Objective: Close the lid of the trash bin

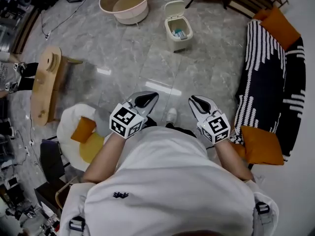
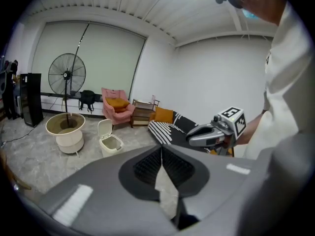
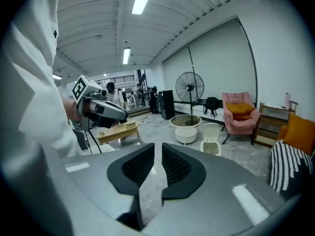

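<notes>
The left fingers (image 2: 147, 165) are pressed together at the tips with nothing between them, while the right fingers (image 3: 178, 165) stand a hair apart, a thin slit showing only floor, and grip nothing. Both are held side by side in front of the person's white shirt (image 1: 172, 181), angled slightly downward over the grey marble floor (image 1: 147, 63). Well ahead of them the trash bin (image 1: 178, 37) sits on that floor, untouched, its lid (image 1: 174, 9) tipped upright and some litter visible inside. A round beige tub (image 1: 125, 3) stands just beside the bin, and a black-and-white striped sofa (image 1: 268, 77) with orange cushions lies off to the right.
</notes>
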`<state>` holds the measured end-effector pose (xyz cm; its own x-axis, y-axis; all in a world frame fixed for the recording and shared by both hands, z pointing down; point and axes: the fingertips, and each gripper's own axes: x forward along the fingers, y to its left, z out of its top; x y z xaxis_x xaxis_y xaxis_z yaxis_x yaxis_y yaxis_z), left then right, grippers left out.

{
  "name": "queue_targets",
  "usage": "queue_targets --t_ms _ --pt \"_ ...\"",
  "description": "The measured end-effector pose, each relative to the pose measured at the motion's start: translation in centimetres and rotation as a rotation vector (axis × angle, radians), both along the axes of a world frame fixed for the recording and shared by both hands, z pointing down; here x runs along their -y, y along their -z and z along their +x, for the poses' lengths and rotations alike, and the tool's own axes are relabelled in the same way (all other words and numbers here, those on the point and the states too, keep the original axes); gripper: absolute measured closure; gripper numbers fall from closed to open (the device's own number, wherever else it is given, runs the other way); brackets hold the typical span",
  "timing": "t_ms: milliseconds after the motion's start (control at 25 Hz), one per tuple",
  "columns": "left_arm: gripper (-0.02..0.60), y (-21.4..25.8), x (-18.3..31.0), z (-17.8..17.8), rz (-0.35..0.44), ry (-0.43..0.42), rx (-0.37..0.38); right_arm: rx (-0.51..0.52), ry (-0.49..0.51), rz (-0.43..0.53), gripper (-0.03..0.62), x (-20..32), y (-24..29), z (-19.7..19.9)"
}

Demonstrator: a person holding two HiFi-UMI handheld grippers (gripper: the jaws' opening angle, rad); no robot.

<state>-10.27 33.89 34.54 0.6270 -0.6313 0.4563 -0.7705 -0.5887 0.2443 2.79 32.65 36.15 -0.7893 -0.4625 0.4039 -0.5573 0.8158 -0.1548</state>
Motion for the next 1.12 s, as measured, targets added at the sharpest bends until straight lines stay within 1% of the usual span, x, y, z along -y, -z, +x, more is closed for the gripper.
queue_targets --t_ms 240,480,680,800,880,1000,1120 --pt "0.522 -1.1 7.4 2.9 -0.027 -0.05 -0.008 0.019 -0.083 -0.015 0.568 4.8 -0.2 2.8" --pt "0.522 -3.0 16.8 3.9 -0.038 -0.092 -0.012 0.003 -0.166 -0.043 0.569 10.2 -0.9 4.6" --pt "0.522 -4.9 26.8 3.6 -0.051 -0.131 0.01 -0.029 -0.267 -0.054 0.569 16.7 -1.2 6.1" --pt "0.52 -6.0 33.7 3.0 -0.059 -0.154 0.034 -0.042 -0.337 -0.08 0.569 21.2 -1.4 6.6" --pt "0.52 -6.8 38.5 2.5 -0.059 -0.161 0.044 -0.053 -0.363 -0.102 0.569 24.0 -1.6 6.5" --pt "0.499 -8.5 45.5 1.7 -0.065 -0.157 0.059 -0.07 -0.393 -0.134 0.569 28.2 -2.1 6.3" --pt "0.488 -10.8 51.9 0.5 -0.073 -0.153 0.094 -0.074 -0.43 -0.162 0.569 31.7 -2.3 5.5"
